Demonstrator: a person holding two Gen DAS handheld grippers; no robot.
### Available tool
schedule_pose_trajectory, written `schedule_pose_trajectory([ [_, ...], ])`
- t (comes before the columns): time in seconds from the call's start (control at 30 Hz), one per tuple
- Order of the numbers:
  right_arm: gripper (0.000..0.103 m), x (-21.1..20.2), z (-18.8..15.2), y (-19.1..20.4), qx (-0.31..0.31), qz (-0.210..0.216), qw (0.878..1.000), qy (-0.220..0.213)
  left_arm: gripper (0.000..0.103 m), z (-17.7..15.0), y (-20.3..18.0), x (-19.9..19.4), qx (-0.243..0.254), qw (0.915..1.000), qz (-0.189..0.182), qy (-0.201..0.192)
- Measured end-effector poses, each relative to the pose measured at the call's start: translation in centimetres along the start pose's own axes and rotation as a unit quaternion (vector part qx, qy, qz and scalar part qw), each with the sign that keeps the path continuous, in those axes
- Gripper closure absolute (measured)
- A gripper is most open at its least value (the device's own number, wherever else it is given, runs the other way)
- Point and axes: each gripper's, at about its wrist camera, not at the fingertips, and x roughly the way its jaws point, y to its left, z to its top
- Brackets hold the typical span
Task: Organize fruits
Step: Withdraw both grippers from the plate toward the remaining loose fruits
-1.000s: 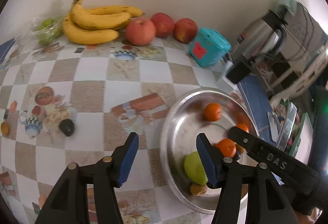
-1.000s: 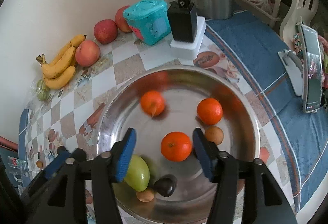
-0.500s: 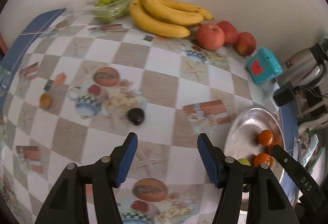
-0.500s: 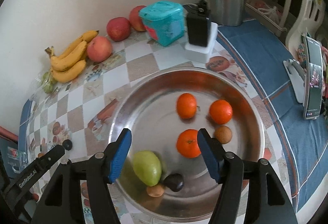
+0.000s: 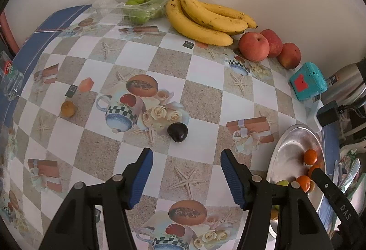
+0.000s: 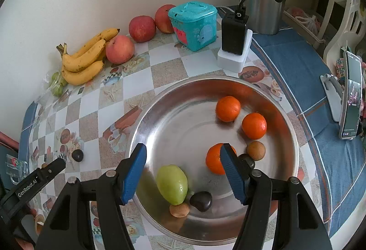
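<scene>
Moved: left gripper [image 5: 186, 177], swung off the steel bowl [image 5: 286, 149] and out over the patterned counter [image 5: 201, 94]; fingers half open, holding nothing.
Loose fruit, left to right: small brown fruit [image 5: 68, 109] near the counter's left edge; dark plum [image 5: 177, 132] just ahead of the left fingers, likely next pick; bananas [image 5: 205, 18] and apples [image 5: 254, 47] along the wall.
Right gripper [image 6: 183, 173]: fingers half open, empty, over the bowl, above the green fruit [image 6: 172, 183] and three oranges [image 6: 228, 108].
</scene>
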Motion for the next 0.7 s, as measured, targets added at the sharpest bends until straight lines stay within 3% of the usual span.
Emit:
schedule_pose_trajectory([
  [0.27, 0.035, 0.16, 0.05, 0.13, -0.005, 0.000, 1.000, 0.004, 0.028, -0.03, -0.14, 0.06, 0.007, 0.9999, 0.008, 0.001],
  [0.47, 0.014, 0.31, -0.02, 0.25, -0.013, -0.005, 1.000, 0.000, 0.005, -0.17, -0.06, 0.15, 0.015, 0.9991, 0.038, -0.011],
  [0.7, 0.008, 0.21, -0.11, 0.71, -0.032, -0.013, 0.999, -0.013, 0.004, -0.27, 0.06, 0.33, 0.024, 0.9983, 0.052, -0.013],
])
